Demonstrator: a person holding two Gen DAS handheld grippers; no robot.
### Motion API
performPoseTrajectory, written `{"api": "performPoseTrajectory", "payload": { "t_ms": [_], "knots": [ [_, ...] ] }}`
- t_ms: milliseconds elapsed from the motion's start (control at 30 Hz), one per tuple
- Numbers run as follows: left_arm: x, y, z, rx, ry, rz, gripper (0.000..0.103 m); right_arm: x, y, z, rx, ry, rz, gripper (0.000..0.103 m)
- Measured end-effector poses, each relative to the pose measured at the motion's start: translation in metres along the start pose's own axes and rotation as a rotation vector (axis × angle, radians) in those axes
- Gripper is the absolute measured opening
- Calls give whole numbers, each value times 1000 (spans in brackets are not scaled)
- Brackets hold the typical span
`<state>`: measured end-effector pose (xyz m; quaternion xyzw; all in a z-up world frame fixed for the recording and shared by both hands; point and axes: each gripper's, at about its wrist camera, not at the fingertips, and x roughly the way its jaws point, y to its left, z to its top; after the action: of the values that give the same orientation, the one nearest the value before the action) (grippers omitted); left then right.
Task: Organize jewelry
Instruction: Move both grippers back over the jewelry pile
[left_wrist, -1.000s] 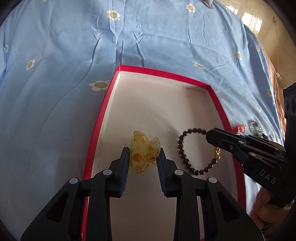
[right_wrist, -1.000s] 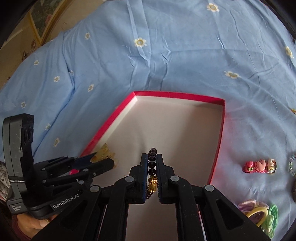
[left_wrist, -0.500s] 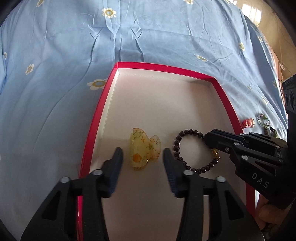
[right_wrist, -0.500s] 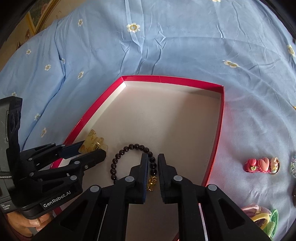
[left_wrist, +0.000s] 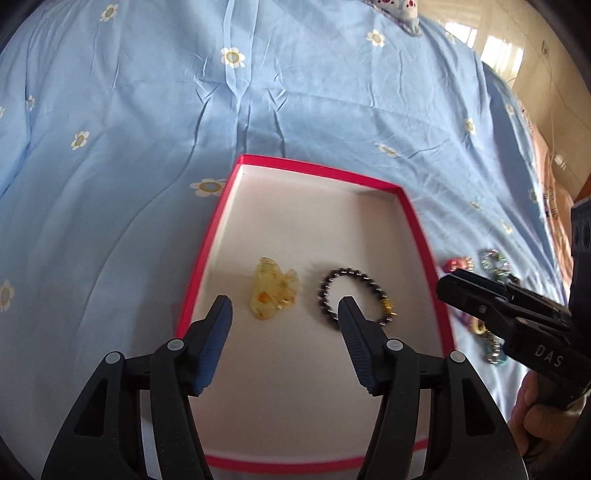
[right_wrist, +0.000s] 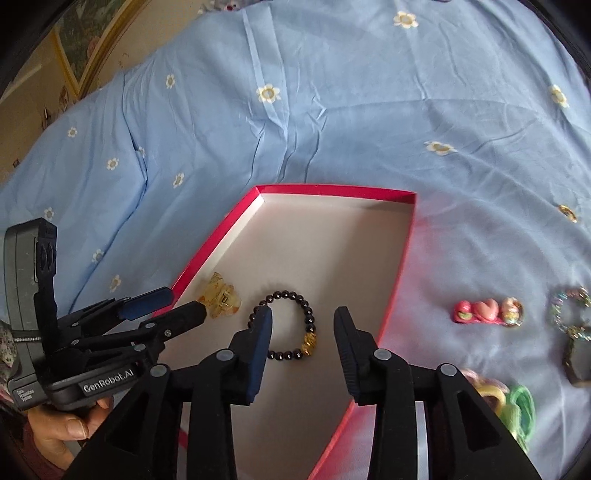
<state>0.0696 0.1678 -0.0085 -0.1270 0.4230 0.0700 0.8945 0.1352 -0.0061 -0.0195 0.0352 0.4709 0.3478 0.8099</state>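
A red-rimmed box (left_wrist: 317, 168) (right_wrist: 332, 190) with a pale floor lies on the blue bedsheet. Inside it rest a yellow translucent hair claw (left_wrist: 273, 293) (right_wrist: 219, 301) and a dark bead bracelet (left_wrist: 354, 297) (right_wrist: 291, 325) with a gold charm. My left gripper (left_wrist: 284, 312) hovers above and just short of the claw, its jaws opening, nothing between them. My right gripper (right_wrist: 303, 317) hangs over the bracelet, jaws opening, pads clear of the beads. From the left wrist view the right gripper (left_wrist: 443, 286) shows at the box's right rim.
Right of the box on the sheet lie a pink heart hair clip (right_wrist: 485, 312) (left_wrist: 456, 264), a beaded ring piece (right_wrist: 570, 306) (left_wrist: 493, 258), and coloured hair ties (right_wrist: 517, 406). A person's hand (right_wrist: 55, 435) holds the left gripper's handle. Floor shows beyond the bed at far right.
Both grippers let go: the left released the hair claw and the right released the bracelet. Both objects now lie on the box floor, and both grippers have drawn back and up with jaws wider.
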Motion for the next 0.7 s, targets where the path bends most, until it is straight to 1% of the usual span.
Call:
{"api": "performPoseTrajectory", "payload": {
  "t_ms": [33, 133, 233, 367, 700],
  "knots": [
    [-2, -2, -1, -3, -1, -10, 59, -6, -3, -2, 10, -6, -2, 40],
    [-6, -11, -5, -7, -3, -31, 59, -26, -14, -10, 31, -25, -17, 40],
    [-7, -23, -9, 2, 5, -57, 59, -45, -27, -19, 39, -34, -60, 40],
    [-7, -43, -14, 33, 16, -88, 59, -67, -47, -30, 72, -48, -111, 40],
    [-5, -89, -20, 117, 37, -137, 59, -105, -89, -58, 153, -73, -191, 40]
  ]
}}
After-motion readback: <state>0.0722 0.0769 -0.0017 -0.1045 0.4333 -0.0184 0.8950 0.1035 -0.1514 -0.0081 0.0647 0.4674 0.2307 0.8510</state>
